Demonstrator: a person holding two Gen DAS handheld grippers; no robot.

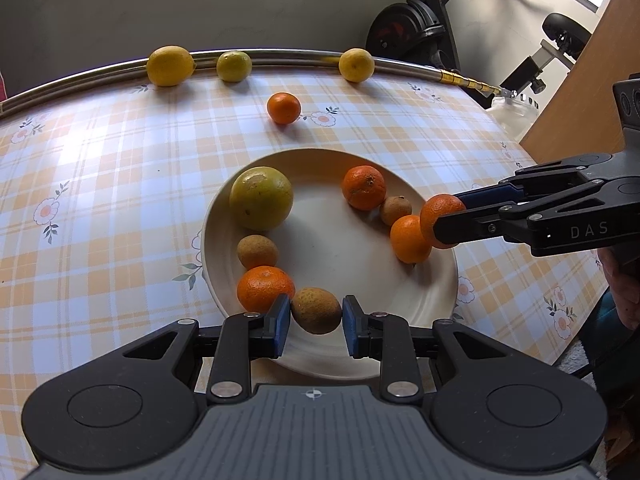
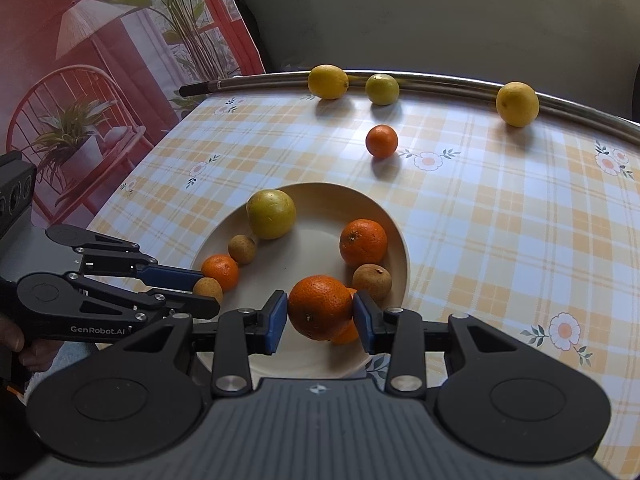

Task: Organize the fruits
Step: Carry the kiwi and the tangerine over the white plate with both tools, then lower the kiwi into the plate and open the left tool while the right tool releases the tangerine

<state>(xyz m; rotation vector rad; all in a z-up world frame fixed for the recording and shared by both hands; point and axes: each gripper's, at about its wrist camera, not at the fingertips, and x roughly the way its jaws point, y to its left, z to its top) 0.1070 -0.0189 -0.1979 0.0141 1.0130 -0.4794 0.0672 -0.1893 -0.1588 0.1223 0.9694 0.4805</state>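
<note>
Blue-padded left claw point(image 1: 316, 318) grips brown fruit point(image 1: 317, 310).

A dining corner in a lived-in home

A round table point(image 1: 120, 168) wears a wipe-clean checked cloth printed with daisies, its edge bound in a metal rim point(image 2: 440, 80). Behind it stand an exercise bike point(image 1: 424, 36) against a plain wall and a wooden cupboard side point(image 1: 592, 80). On the other side hangs a printed curtain point(image 2: 80, 80) showing a red chair and potted plants
</note>
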